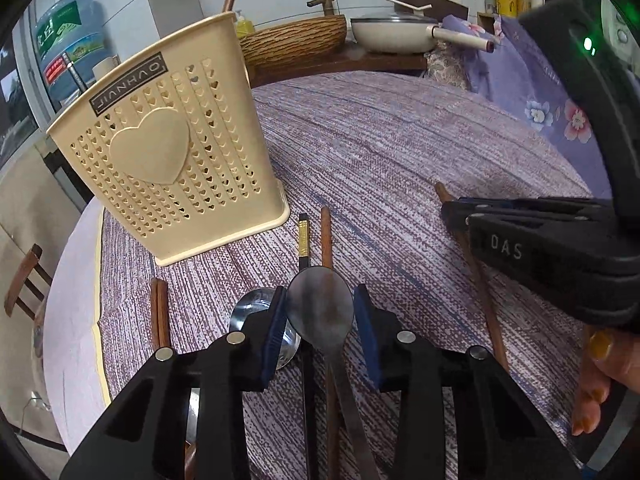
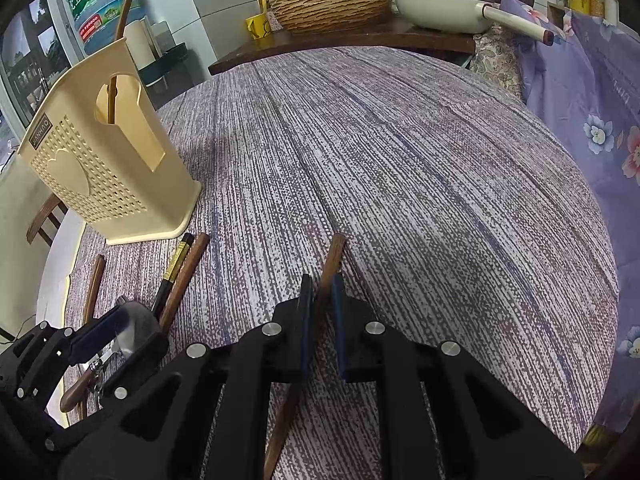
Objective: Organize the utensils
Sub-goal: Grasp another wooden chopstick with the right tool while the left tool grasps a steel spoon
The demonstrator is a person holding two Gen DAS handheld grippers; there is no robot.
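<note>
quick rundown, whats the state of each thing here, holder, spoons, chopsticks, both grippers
utensil holder: upright, one brown chopstick already in it
metal spoon: between the left gripper pads, not yet pinched
second spoon: flat on the cloth
right gripper: shut on a brown chopstick
black chopstick: lying loose

Our left gripper (image 1: 320,312) points downward, its jaws partly apart around a spoon bowl (image 1: 320,306). Our right gripper (image 2: 322,304) is clamped on a wooden chopstick (image 2: 334,256).
</note>
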